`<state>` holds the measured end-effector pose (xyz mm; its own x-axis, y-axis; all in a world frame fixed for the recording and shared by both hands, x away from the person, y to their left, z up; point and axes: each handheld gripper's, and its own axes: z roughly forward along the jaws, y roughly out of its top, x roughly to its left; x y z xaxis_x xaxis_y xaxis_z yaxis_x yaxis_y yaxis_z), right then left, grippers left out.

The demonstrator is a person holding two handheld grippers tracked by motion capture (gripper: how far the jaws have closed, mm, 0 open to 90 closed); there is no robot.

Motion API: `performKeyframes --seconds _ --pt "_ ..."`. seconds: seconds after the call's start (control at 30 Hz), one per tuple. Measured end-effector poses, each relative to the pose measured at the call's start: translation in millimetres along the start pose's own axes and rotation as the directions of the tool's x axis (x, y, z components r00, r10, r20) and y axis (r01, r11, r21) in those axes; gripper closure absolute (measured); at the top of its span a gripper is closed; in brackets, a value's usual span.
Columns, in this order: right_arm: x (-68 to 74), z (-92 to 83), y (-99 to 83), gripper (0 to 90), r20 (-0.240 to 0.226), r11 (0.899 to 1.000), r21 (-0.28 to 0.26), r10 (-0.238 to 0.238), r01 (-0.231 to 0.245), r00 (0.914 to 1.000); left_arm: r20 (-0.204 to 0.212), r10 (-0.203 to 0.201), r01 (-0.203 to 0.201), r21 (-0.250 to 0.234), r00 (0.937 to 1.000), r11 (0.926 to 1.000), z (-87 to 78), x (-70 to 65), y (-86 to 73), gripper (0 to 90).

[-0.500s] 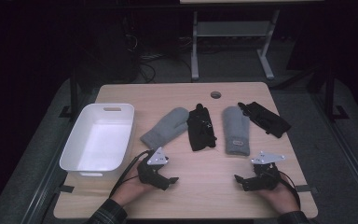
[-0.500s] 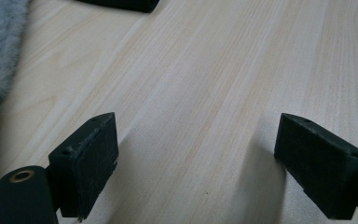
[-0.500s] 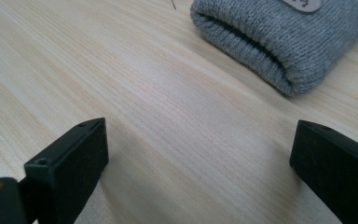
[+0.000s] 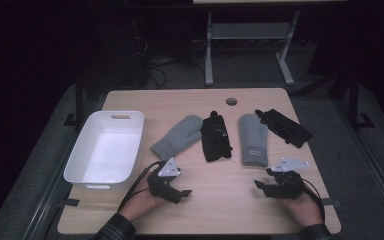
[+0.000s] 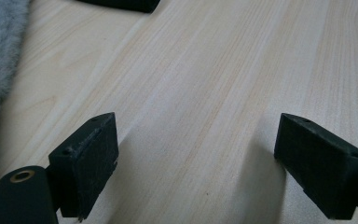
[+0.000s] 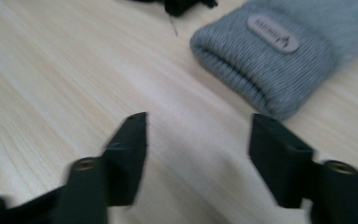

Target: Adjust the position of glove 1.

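Observation:
Four gloves lie in a row across the middle of the wooden table (image 4: 220, 210). From left to right they are a grey mitten (image 4: 177, 136), a black glove (image 4: 215, 137), a second grey mitten (image 4: 253, 140) and a second black glove (image 4: 282, 127). My left gripper (image 4: 177, 189) rests low on the table in front of the left mitten. Its jaws are open over bare wood (image 5: 196, 154), with the mitten's (image 5: 0, 56) edge to their left. My right gripper (image 4: 265, 186) is open with nothing between its jaws (image 6: 200, 149), just short of the right mitten's ribbed cuff (image 6: 270, 51).
A white plastic tub (image 4: 105, 150) stands empty at the table's left side. A round cable hole (image 4: 231, 101) sits near the far edge. Beyond the table are a dark floor and a metal stand (image 4: 250, 45).

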<state>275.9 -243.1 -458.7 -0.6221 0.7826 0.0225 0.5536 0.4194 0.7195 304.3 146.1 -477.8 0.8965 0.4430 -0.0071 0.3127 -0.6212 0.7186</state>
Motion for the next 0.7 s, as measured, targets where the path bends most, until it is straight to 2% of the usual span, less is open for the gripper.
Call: performKeyframes --seconds 0.07,0.1,0.13,0.17,0.27,0.37,0.47,0.7 --pt "-2.7 -1.4 4.1 55.6 -0.016 1.0 0.01 0.011 -0.011 0.9998 0.0 -0.004 0.004 -0.005 1.0 1.0 0.5 -0.2 0.1 12.6" --pt "-2.7 -1.4 4.1 55.6 -0.016 1.0 0.01 0.011 -0.011 0.9998 0.0 -0.006 0.006 -0.007 1.0 1.0 0.7 -0.3 0.1 12.6" --pt "-4.0 -1.4 6.3 61.5 -0.025 0.999 0.019 0.027 -0.027 0.9993 0.001 -0.008 0.008 -0.009 1.0 0.9999 0.9 -0.4 0.1 12.6" --pt "-5.8 -2.4 10.6 71.9 -0.041 0.999 0.024 0.038 -0.037 0.9984 0.001 -0.009 0.009 -0.011 1.0 0.9999 1.0 -0.5 0.1 12.6" --pt "-9.8 -4.5 17.7 85.8 -0.058 0.999 0.007 0.032 -0.032 0.9978 -0.003 -0.007 0.007 -0.012 1.0 0.9999 1.0 -0.5 0.2 12.7" --pt "-14.6 -4.3 25.2 90.0 -0.058 0.999 -0.002 0.034 -0.034 0.9977 -0.003 0.0 0.0 -0.007 1.0 1.0 0.2 -0.6 -0.1 12.6" --pt "-20.3 -1.4 31.1 90.0 -0.057 1.0 -0.012 0.015 -0.016 0.9982 0.001 0.001 -0.001 -0.007 1.0 1.0 0.4 -0.3 0.1 12.6" --pt "-29.8 7.0 41.2 90.0 -0.058 1.0 -0.017 0.011 -0.012 0.9983 0.001 0.001 -0.001 -0.006 1.0 1.0 0.4 -0.3 0.1 12.6"
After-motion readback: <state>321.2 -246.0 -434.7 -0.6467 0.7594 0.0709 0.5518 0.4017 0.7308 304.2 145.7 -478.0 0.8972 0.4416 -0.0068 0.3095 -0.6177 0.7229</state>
